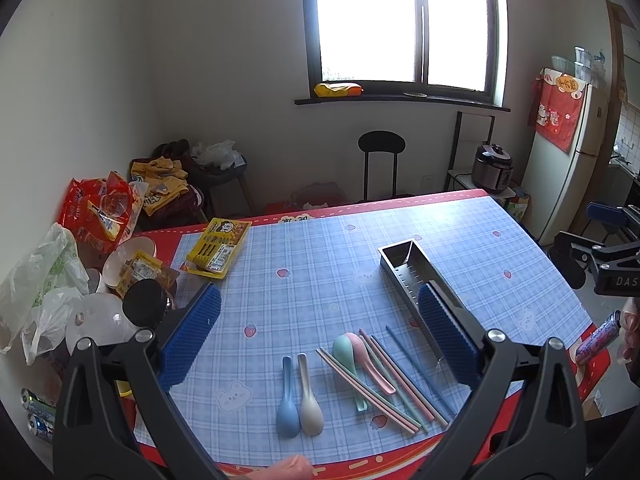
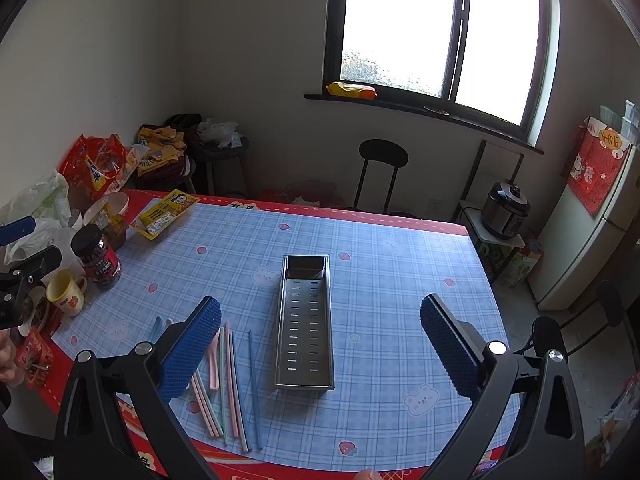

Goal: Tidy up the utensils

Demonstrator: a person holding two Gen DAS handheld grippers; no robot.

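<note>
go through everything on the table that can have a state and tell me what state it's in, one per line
Left hand-held gripper: open, holding nothing.
Right hand-held gripper: open, holding nothing.
Metal tray: upright, empty.
Chopsticks: loose on the tablecloth, outside the tray.
Blue spoon: lying flat beside the beige spoon.
Green spoon: lying with the pink spoon overlapping it.
Jar: upright, black lid on.
Yellow mug: upright.

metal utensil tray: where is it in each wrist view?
Left wrist: metal utensil tray sits right of centre, angled, its near end hidden behind the left gripper's right finger.
Right wrist: the tray lies at centre, lengthwise, empty, between the open fingers.
Shared landmark: the yellow snack packet at the table's far left.
</note>
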